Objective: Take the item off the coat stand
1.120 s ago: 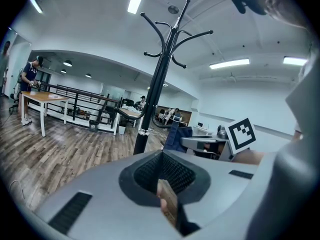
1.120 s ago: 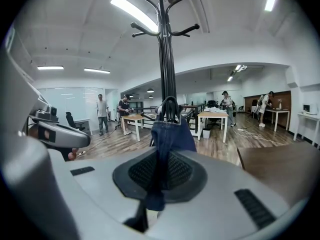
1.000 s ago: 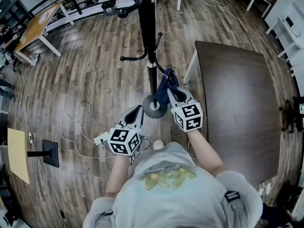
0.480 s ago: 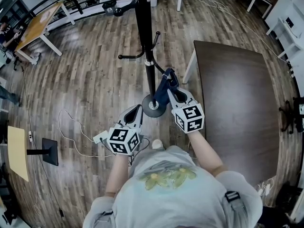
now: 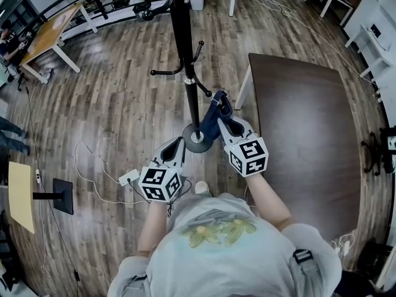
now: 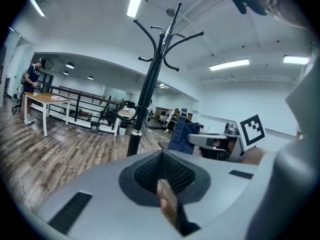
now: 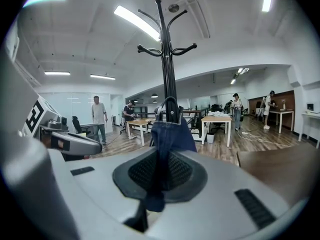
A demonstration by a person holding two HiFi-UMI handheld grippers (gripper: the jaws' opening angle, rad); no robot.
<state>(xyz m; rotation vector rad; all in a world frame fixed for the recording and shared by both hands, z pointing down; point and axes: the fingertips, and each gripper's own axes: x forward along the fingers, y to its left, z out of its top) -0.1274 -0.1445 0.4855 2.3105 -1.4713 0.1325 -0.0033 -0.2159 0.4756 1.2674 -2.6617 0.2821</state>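
The black coat stand (image 5: 185,73) rises from its round base (image 5: 197,138) on the wooden floor. A blue fabric item (image 5: 213,111) hangs beside the stand's low hook (image 5: 204,90); whether it is hooked on I cannot tell. My right gripper (image 5: 225,122) is shut on it. In the right gripper view the blue fabric (image 7: 167,134) runs down between the jaws of the right gripper (image 7: 159,181), its dark loop against the pole (image 7: 167,59). My left gripper (image 5: 178,143) hangs left of the base, shut and empty. From the left gripper (image 6: 167,194) I see the stand (image 6: 150,84) and the blue item (image 6: 182,136).
A dark brown table (image 5: 309,135) fills the right side, close to my right arm. A white power strip (image 5: 129,178) with cables lies on the floor at left, near a black floor stand (image 5: 62,197). A wooden table (image 5: 49,33) and railings stand far off, with people around.
The pole and base have slid a little left in the head view. My right gripper has drawn slightly back toward me, still holding the blue item. The left gripper has barely moved.
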